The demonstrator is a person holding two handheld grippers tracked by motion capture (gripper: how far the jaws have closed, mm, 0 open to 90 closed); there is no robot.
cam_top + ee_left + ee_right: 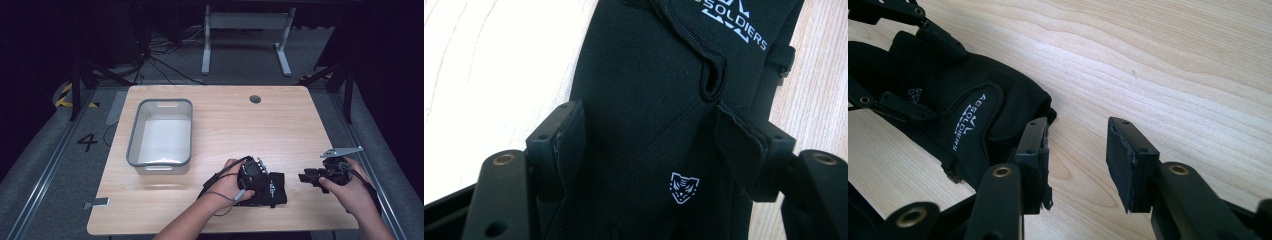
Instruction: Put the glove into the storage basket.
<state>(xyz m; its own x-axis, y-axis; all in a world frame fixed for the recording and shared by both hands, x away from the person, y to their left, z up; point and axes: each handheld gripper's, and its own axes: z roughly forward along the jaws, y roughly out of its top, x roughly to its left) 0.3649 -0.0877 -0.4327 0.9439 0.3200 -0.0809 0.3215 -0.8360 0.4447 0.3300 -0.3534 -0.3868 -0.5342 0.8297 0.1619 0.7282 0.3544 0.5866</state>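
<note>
- Glove (pixel 272 189) is laid flat on the tabletop (pixel 235 125) near the front edge, well right of the grey bin (pixel 161 135), which is seen with nothing in it.
- Left hand-held gripper (pixel 651 142) is set down over the glove with jaws spread wide; black fabric lies between the pads, but no pinch on it can be made out. Nothing is held.
- Right hand-held gripper (pixel 1075 160) is kept just beside the glove's cuff end, jaws apart over bare wood, nothing between them.
- Risk: if the left jaws are closed as placed, only the top layer may be caught, so the glove could slip or unfold when lifted.
- Risk: the pull loop (pixel 713 75) near the cuff lies close to one pad and could be snagged, dragging the glove sideways.
- Risk: pads pressed into the tabletop could be scraped instead of gathering fabric.
- Risk: a limp glove carried by one point could catch on the bin rim or be dropped short.
</note>
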